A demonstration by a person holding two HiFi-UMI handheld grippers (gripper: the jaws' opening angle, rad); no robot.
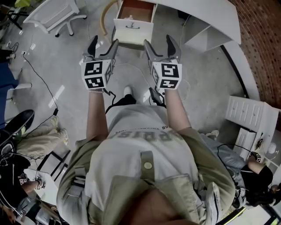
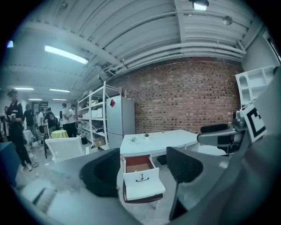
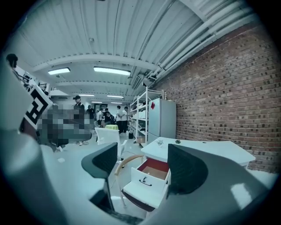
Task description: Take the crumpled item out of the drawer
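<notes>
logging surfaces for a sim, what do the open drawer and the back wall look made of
The open white drawer looks like painted or laminated board: smooth matte front, reddish-brown inside. The back wall is exposed red brick, with visible mortar lines.

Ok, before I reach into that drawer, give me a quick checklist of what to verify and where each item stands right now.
1. Drawer open: ok. The drawer is pulled out from under the white desk.
2. Left gripper free: ok. Its jaws are apart with nothing between them.
3. Right gripper free: ok. Its jaws are apart and empty.
4. Crumpled item located: cannot tell. No view shows it clearly inside the drawer.
5. Grippers at the drawer: not ok. Both are short of it, with bare floor between.
6. Approach clear: cannot tell. A chair sits right below the drawer front.
</notes>
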